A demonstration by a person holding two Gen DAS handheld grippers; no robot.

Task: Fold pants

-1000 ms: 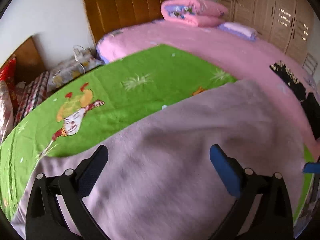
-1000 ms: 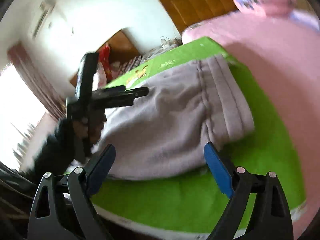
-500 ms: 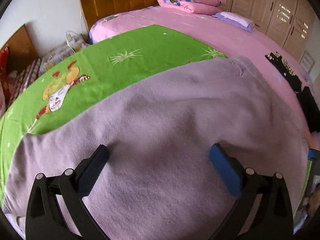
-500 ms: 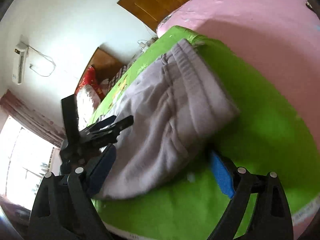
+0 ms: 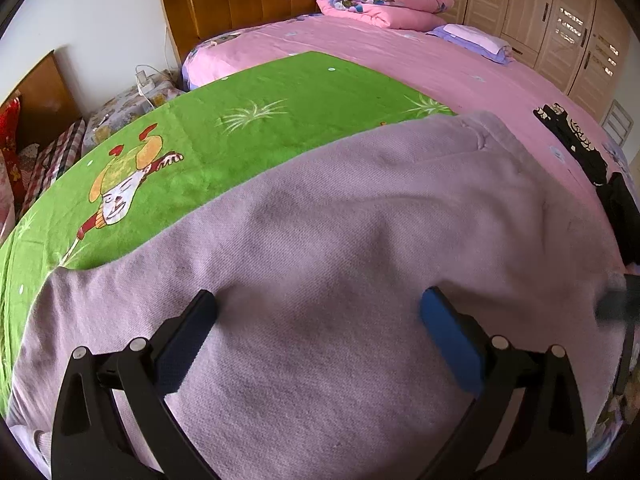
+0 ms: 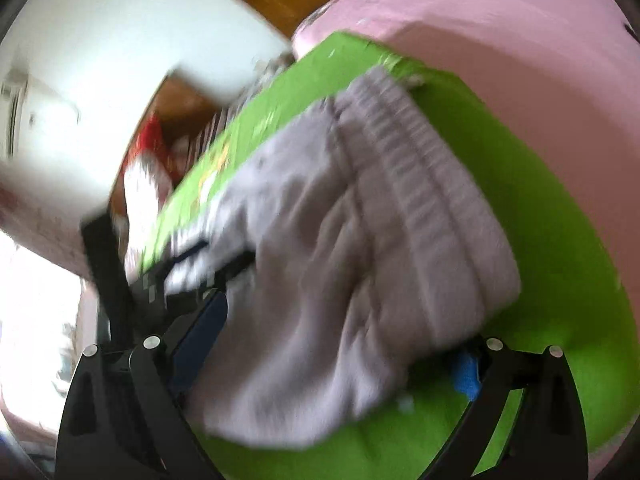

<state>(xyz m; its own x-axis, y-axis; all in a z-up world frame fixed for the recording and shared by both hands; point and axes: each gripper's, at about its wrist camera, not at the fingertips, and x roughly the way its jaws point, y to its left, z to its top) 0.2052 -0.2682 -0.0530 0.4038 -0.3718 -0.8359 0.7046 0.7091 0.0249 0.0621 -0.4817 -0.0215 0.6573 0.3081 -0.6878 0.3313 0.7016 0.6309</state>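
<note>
Motion blur smeared the right wrist view; the right gripper (image 6: pixel 340 344), jaws wide and just opening, straddled the lilac pants (image 6: pixel 360 240), which hid its blue pad. The left gripper (image 5: pixel 318 316) gaped wide above the pants, holding nothing. No writing was legible.

The left gripper (image 5: pixel 318 312) is held tilted downward with its jaws spread wide, both pads just above the cloth. The right gripper (image 6: pixel 344 340) is angled down and rolled to one side; its jaws have just been opening and are spread wide, with cloth lying between them, unpinched.
</note>
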